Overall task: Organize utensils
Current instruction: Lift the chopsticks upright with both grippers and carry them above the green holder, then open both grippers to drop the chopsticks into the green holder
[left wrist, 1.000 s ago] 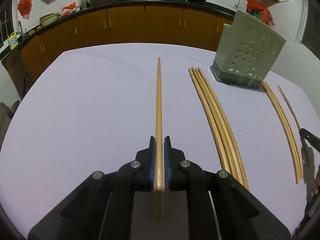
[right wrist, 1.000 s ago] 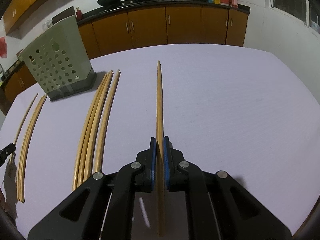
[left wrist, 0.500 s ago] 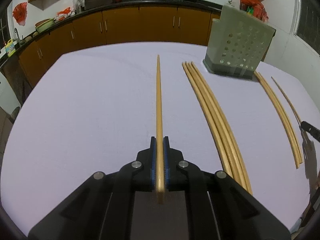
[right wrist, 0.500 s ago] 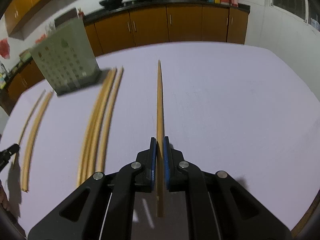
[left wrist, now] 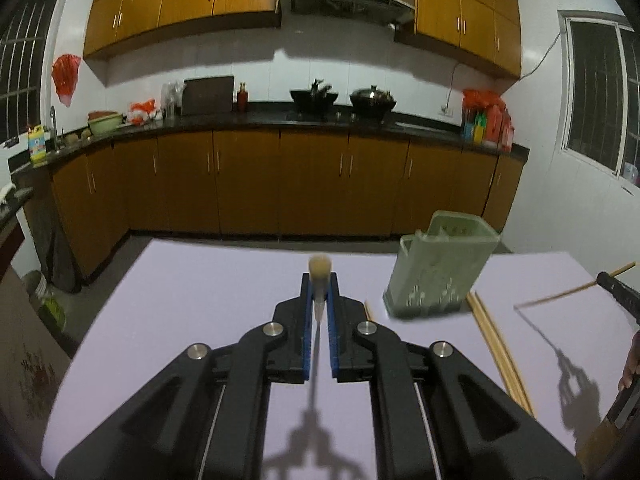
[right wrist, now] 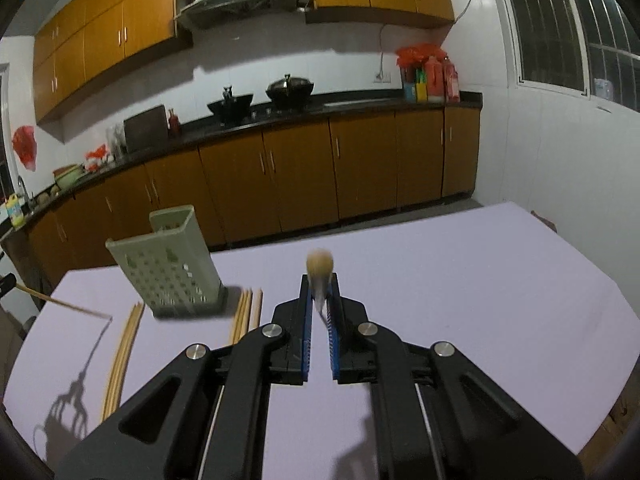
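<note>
In the left wrist view my left gripper (left wrist: 319, 280) is shut on a wooden chopstick (left wrist: 319, 266), seen end-on and blurred, held above the lilac table (left wrist: 192, 288). My right gripper (right wrist: 319, 280) is likewise shut on a second chopstick (right wrist: 319, 262) in the air. A green perforated utensil holder (left wrist: 440, 268) stands on the table between the two grippers, also visible in the right wrist view (right wrist: 168, 268). Loose chopsticks (left wrist: 496, 344) lie beside it, in groups on both sides of the holder (right wrist: 124, 352) (right wrist: 246, 314). At the right edge the right gripper's chopstick (left wrist: 572, 290) shows.
Behind the table's far edge runs a kitchen counter (left wrist: 320, 120) with two woks, above brown cabinets (left wrist: 248, 184). A cardboard box (left wrist: 28, 360) stands on the floor at the left. Shadows of both grippers fall on the table.
Both grippers have risen and tipped up, lifting their chopsticks off the table. The views now take in the kitchen wall, and the holder looks lower and farther away.
</note>
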Action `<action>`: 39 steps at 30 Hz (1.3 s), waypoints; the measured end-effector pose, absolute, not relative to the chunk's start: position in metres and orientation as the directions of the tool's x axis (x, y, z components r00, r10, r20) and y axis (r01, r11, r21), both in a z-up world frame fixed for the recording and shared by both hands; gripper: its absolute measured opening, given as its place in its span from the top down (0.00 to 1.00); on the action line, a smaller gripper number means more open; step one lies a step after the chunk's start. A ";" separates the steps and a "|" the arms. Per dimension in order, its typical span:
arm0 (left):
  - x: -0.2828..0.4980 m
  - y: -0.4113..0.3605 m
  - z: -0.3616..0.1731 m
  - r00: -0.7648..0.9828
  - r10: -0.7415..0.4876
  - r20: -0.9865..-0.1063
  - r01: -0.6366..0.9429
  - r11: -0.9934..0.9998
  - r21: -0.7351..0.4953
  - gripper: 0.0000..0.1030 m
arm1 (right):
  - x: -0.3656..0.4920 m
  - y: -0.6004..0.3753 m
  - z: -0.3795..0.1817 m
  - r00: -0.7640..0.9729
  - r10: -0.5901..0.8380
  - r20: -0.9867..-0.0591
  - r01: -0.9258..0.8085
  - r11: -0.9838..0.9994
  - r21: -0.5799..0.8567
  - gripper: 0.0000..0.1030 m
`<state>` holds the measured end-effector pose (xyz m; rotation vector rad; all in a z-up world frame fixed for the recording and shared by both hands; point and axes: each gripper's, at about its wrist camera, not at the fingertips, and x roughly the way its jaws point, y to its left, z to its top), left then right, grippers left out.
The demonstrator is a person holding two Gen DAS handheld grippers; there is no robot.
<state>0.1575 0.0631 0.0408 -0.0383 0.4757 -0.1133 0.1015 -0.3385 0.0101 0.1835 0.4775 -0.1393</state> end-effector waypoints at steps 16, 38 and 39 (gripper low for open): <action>0.175 0.052 0.139 0.954 -0.150 -0.261 0.130 0.987 -0.094 0.92 | 0.119 -0.328 0.114 0.972 0.010 -0.235 0.043 0.975 0.219 0.93; 0.262 -0.049 0.102 0.920 -0.300 -0.252 0.256 0.947 -0.193 0.92 | 0.204 -0.259 0.076 0.931 0.200 -0.306 -0.123 0.960 0.253 0.92; 0.265 -0.050 0.098 0.915 -0.301 -0.269 0.253 0.946 -0.200 0.92 | 0.203 -0.260 0.075 0.927 0.203 -0.315 -0.122 0.958 0.259 0.92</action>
